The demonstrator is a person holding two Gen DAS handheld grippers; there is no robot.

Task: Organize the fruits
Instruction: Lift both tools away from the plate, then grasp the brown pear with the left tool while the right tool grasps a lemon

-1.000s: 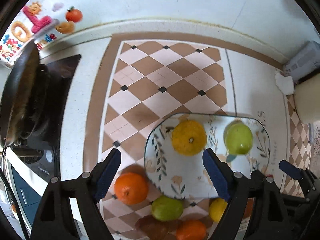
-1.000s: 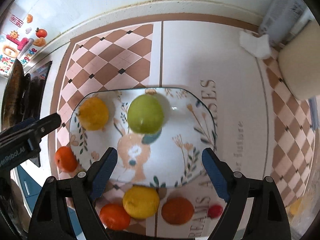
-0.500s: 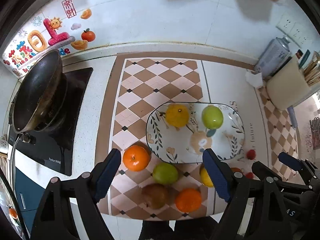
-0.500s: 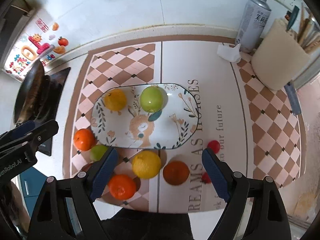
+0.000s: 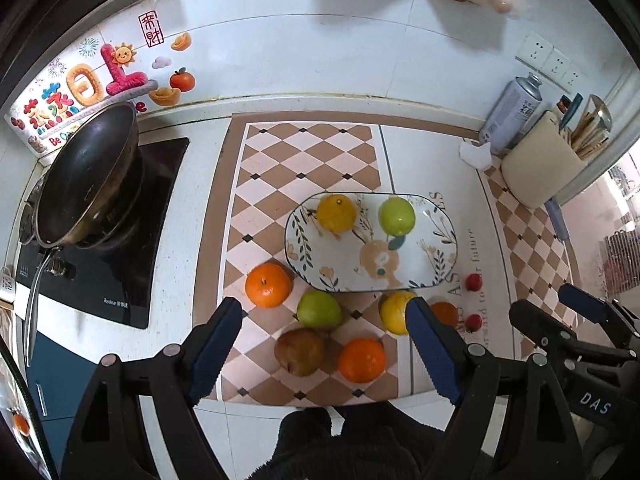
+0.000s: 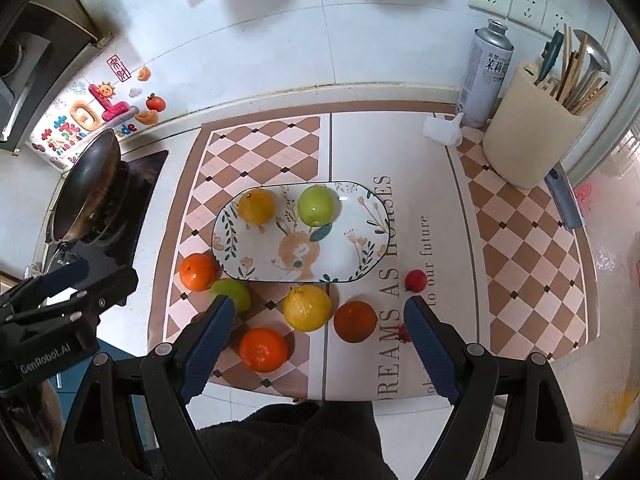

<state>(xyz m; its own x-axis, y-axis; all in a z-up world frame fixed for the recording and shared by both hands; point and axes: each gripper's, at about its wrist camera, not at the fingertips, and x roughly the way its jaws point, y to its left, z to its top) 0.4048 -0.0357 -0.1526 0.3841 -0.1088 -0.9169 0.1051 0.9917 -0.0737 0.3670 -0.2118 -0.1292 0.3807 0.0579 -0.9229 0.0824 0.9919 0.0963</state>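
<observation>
The left gripper (image 5: 326, 346) and right gripper (image 6: 316, 344) are hovering wide apart and empty, with the oval floral ceramic plate (image 6: 360, 256) lying at twelve o'clock, carrying a yellow citrus (image 6: 256, 205) and a green apple (image 6: 316, 205).

Below and ahead of my right gripper (image 6: 316, 324) the plate (image 6: 360, 256) lies on the mat (image 6: 400, 152), two fruits (image 6: 256, 205) side by side on its far half. Loose fruit (image 6: 307, 307) lies on the mat between the plate and me, under my open fingers. My left gripper (image 5: 324, 344) hangs beside the right. The pan (image 6: 86, 184) sits far left, the utensil holder (image 6: 528, 148) far right, behind the plate.
</observation>
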